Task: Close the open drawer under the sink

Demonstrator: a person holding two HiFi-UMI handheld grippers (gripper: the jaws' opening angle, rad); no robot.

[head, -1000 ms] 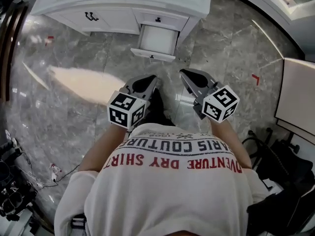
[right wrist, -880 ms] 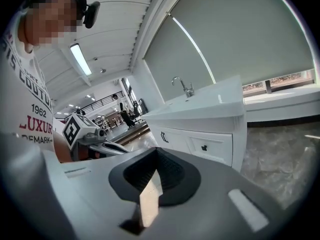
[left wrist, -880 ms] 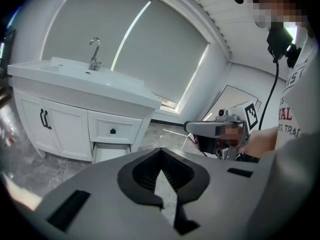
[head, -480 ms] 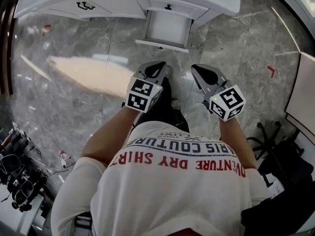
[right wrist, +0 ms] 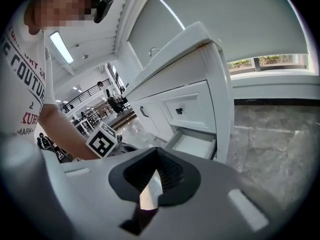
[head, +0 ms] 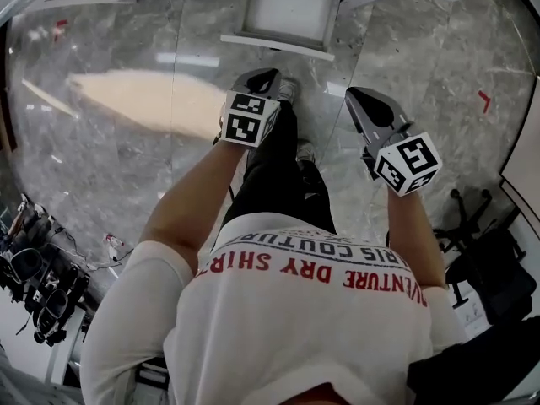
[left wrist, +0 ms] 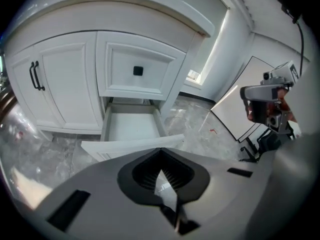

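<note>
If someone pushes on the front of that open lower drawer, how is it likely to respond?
The drawer looks empty, so it probably moves lightly. It looks like a stiff white box, so it likely slides straight back rather than flexing. Its front panel is wide and flat; an off-centre push might skew it slightly.

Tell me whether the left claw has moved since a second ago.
Yes. The left claw has moved forward: in the head view its gap to the drawer is smaller.

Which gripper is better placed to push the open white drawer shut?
Left, probably. The left gripper lines up with the open white drawer and faces its front squarely; the right gripper sits off to its side, slightly farther back.
</note>
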